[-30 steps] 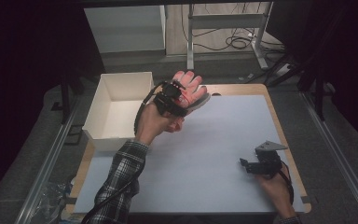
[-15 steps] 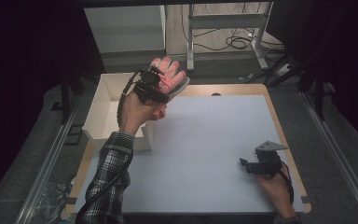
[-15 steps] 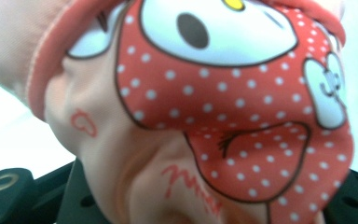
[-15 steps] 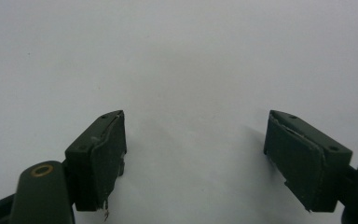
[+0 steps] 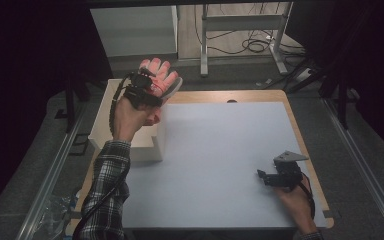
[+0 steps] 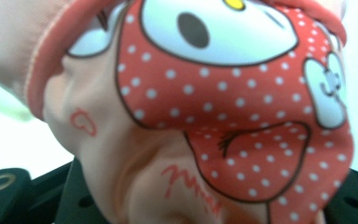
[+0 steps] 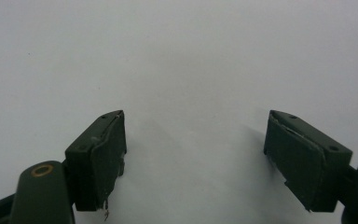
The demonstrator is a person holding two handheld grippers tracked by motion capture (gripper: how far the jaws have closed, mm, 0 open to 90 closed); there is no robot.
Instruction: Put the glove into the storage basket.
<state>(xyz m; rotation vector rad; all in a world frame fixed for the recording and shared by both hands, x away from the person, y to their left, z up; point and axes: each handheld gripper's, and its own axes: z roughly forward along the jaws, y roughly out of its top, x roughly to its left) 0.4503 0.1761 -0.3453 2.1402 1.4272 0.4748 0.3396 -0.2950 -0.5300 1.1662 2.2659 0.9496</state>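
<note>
The big white table [image 5: 220, 150] lay under the right tongs [image 5: 263, 176], whose jaws stood wide apart with nothing between them. Below the raised left tongs [image 5: 150, 82] sat a white box [image 5: 130, 145]. Those tongs pinched a pink and red spotted cloth [image 5: 162, 77], held up above the box.

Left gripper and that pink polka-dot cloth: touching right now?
Touching. In the left gripper view the cloth bunches directly over the black jaws; in the high view the left gripper carries it lifted above the white box.
</note>
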